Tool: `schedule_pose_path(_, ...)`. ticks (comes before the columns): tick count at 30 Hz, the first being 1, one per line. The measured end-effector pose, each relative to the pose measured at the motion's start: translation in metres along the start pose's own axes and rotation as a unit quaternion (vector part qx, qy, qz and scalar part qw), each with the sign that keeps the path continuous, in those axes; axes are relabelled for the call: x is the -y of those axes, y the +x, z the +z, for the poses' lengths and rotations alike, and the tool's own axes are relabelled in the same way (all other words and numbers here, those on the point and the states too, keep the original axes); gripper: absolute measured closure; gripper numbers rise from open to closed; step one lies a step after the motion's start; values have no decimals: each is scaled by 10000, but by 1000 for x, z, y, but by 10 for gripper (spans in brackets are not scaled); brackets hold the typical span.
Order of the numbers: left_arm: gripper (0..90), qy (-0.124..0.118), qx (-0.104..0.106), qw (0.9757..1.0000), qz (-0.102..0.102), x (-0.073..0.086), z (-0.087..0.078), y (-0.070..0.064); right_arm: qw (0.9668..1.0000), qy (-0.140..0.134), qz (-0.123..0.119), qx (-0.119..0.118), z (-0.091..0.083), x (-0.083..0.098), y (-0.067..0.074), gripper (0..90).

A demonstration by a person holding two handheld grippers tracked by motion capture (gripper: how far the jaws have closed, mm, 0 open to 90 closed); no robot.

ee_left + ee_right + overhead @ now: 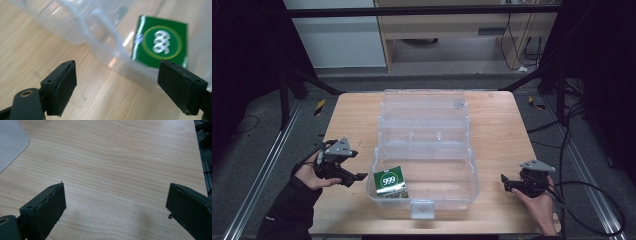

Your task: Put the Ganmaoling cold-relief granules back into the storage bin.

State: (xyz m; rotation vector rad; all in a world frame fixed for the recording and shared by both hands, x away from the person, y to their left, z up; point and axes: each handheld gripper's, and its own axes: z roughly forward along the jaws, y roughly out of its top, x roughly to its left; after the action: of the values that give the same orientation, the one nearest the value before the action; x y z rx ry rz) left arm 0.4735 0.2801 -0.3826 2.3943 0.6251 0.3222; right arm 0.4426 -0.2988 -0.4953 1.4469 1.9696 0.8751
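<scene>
While a clear plastic box [424,150] stands with its lid thrown back in the middle of the wooden surface [497,130], a gripper waits on each side of it. Inside the box, in the near left corner of its lowest compartment, lies a green carton [389,182] with a white "999" mark in a ring, tilted against the box's wall. The left gripper [360,176], held in the person's left hand [309,175], hovers just beside the box's near left corner, pointing at it; its jaws are spread wide with nothing between them. From the left gripper view the green carton [160,41] shows through the box's curved wall [100,37]. The right gripper [503,180], in the right hand [539,202], sits well apart from the box's right side, its jaws likewise spread and empty over bare wood [120,157], with a corner of the box [11,142] at the edge of its view.
</scene>
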Motion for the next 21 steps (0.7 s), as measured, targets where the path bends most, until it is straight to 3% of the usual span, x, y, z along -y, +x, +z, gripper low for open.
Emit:
schedule_pose_path(5, 157, -93, -180, 9980, -591, 26, 7, 11, 10000, -3, 19, 10, 0, 0, 0, 31)
schedule_pose_path(10, 159, -132, -434, 9926, -1122, 49, 18, 17, 10000, -2, 11, 17, 0, 1, 0, 31)
schedule_pose_path(14, 160, -209, -625, 9861, -1523, 61, 30, 19, 10000, -6, 16, 27, 0, 1, -1, 30)
schedule_pose_path(16, 159, -131, -767, 9832, -1651, 66, 36, 20, 10000, -13, 43, 28, 0, 1, -1, 30)
schedule_pose_path(21, 160, 9, -1150, 9728, -2009, 77, 47, 23, 10000, -33, 36, 52, -1, 1, -2, 30)
